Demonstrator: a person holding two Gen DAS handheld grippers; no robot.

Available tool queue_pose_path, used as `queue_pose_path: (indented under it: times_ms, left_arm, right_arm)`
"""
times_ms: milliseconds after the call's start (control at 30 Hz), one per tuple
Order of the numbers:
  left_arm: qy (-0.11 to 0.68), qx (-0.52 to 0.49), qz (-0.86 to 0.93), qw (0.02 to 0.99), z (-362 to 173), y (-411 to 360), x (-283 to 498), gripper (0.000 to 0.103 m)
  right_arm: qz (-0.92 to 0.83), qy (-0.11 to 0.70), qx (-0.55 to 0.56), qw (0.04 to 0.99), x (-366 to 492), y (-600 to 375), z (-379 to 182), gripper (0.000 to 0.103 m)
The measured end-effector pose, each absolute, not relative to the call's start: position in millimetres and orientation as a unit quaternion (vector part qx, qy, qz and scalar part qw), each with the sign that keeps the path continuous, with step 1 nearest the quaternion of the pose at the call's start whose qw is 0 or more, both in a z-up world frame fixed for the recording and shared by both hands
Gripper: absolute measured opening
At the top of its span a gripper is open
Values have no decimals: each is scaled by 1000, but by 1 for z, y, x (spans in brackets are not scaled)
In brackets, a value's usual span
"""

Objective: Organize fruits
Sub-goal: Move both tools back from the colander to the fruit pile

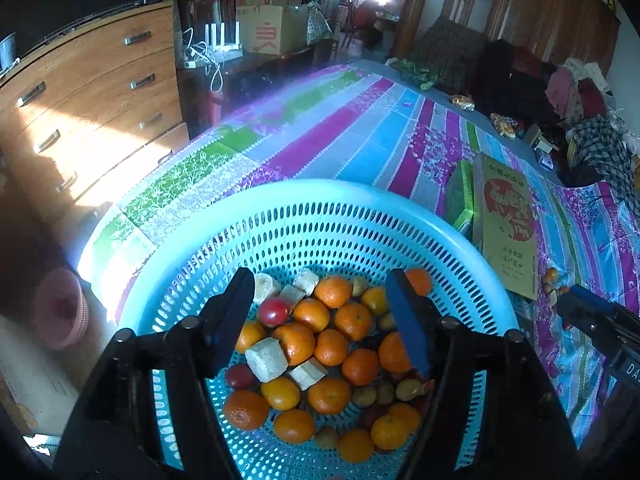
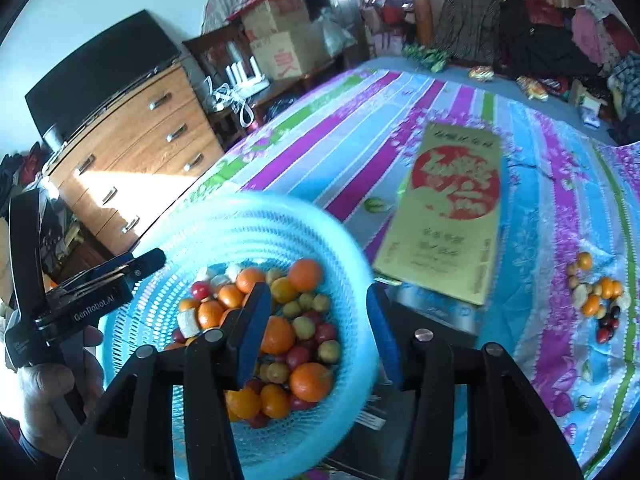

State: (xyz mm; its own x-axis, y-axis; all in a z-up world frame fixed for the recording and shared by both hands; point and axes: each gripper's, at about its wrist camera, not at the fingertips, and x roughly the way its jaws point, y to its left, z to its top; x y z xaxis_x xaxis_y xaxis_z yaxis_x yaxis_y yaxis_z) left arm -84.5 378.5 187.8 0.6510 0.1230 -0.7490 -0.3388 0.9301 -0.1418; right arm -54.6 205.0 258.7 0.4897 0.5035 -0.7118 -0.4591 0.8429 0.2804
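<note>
Blue basket (image 1: 312,200) of oranges and mixed fruit sits directly below both tools; loose fruit pile (image 2: 598,304) lies on the bed, well off to the right, nearer the right tool (image 2: 316,332). Left tool (image 1: 324,320) and right tool both gape, empty. Readable: "GenRobot.AI" on left tool's body.

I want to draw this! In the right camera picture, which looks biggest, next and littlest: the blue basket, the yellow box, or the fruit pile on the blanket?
1. Blue basket, though it is nearest the camera.
2. Yellow box.
3. Fruit pile, clearly smallest.
</note>
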Motion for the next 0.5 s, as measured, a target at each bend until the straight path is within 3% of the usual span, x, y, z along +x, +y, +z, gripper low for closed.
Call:
queue_pose_path:
  times_ms: [367, 500]
  left_arm:
    - [358, -111, 93, 923, 221, 316, -81, 69]
    - [357, -92, 77, 926, 227, 286, -78, 69]
  right_arm:
    - [230, 398, 38, 887, -73, 128, 263, 55]
    - [213, 381, 39, 899, -83, 97, 266, 68]
